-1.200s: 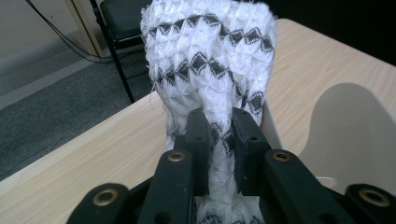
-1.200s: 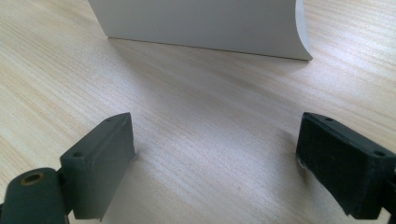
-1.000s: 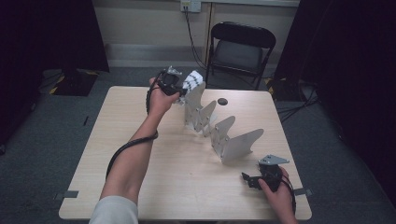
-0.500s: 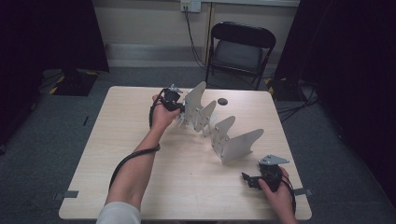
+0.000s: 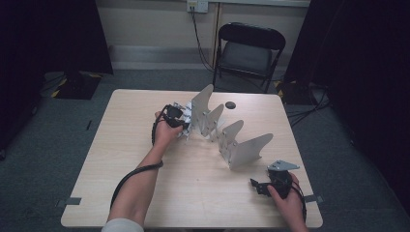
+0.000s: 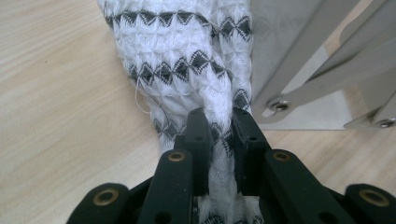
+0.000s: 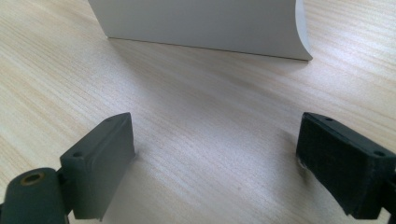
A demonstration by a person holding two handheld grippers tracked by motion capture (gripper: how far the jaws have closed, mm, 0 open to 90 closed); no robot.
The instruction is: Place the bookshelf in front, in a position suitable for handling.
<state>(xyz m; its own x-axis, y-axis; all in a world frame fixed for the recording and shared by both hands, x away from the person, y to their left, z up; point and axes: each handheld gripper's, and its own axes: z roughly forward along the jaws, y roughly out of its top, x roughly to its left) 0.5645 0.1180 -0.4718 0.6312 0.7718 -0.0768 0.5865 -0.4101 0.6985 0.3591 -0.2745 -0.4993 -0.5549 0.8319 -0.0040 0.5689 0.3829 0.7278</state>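
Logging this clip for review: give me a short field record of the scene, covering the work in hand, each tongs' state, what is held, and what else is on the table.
work in hand: white cloth with black diamond bands handled beside a grey metal fin rack
left tongs: shut on the cloth, near the rack's far end
right tongs: open, holding nothing, low over the table near its front right corner
rack: upright grey plates in a zigzag row across the table's middle
other item: small dark round object behind the rack
background: black folding chair beyond the table

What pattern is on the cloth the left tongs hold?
White knit cloth with black bands of small diamond shapes; clearest in the left gripper view.
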